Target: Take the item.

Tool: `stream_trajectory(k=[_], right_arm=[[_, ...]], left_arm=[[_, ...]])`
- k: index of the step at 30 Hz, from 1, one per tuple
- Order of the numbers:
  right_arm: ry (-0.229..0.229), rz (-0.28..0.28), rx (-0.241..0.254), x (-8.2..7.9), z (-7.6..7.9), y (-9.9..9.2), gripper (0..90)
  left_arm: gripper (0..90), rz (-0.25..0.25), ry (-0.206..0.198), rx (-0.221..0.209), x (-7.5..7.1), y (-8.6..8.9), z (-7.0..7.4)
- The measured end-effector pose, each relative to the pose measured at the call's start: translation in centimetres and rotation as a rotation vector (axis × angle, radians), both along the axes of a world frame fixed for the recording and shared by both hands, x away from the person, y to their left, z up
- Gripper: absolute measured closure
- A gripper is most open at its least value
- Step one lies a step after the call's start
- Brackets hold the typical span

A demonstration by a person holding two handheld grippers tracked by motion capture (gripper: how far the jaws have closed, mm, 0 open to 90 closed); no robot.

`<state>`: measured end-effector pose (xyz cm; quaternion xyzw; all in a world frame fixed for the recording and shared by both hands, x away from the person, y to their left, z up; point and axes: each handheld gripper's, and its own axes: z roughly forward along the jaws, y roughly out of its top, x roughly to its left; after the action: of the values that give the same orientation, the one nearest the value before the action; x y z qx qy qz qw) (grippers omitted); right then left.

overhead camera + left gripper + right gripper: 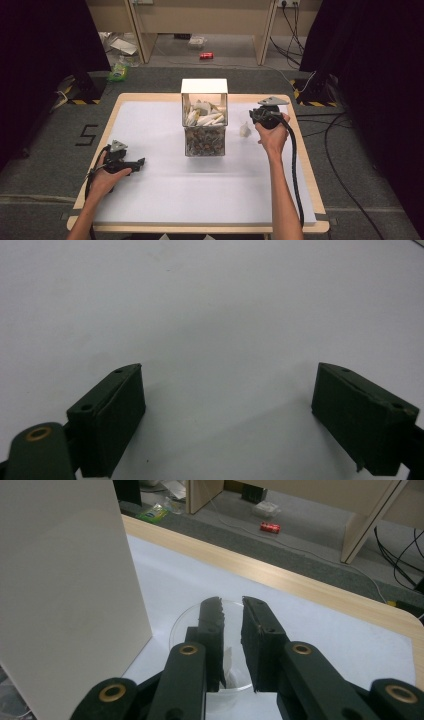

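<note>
My left gripper (140,162) lies low at the table's left, pointing right. In its own view the left gripper (227,415) is wide open over bare white sheet with nothing between the jaws. My right gripper (253,118) hovers just right of the box (204,86). In its own view the right gripper (231,605) has its jaws drawn almost together, leaving a narrow gap. Below them a clear round dish (187,620) rests on the sheet, and a white scrap (228,661) shows through the gap. This dish (245,130) sits beside the box's right wall.
The box, clear-walled with a white top, stands mid-table, with white pieces (205,118) above and mixed small bits (204,141) below. Its white wall (65,595) rises close on the left in the right gripper view. The white sheet (200,190) covers the wooden table (303,165).
</note>
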<state>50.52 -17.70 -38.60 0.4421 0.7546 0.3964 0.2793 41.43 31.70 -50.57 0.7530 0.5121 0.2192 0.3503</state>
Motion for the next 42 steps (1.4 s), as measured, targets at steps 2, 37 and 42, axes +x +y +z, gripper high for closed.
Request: stream_trajectory(k=[2, 37, 42], right_arm=[[0.0, 0.003, -0.001, -0.1, 0.1, 0.0, 78.5], [-0.01, 0.012, 0.011, -4.2, 0.2, -1.2, 55.2], [-0.014, 0.018, 0.014, -4.8, 0.2, -1.2, 54.8]], left_arm=[[12.9, -0.001, 0.0, 0.0, 0.0, 0.0, 0.0], [12.9, -0.001, -0.002, 0.0, 0.0, 0.0, 0.0], [12.9, -0.001, -0.001, 0.0, 0.0, 0.0, 0.0]])
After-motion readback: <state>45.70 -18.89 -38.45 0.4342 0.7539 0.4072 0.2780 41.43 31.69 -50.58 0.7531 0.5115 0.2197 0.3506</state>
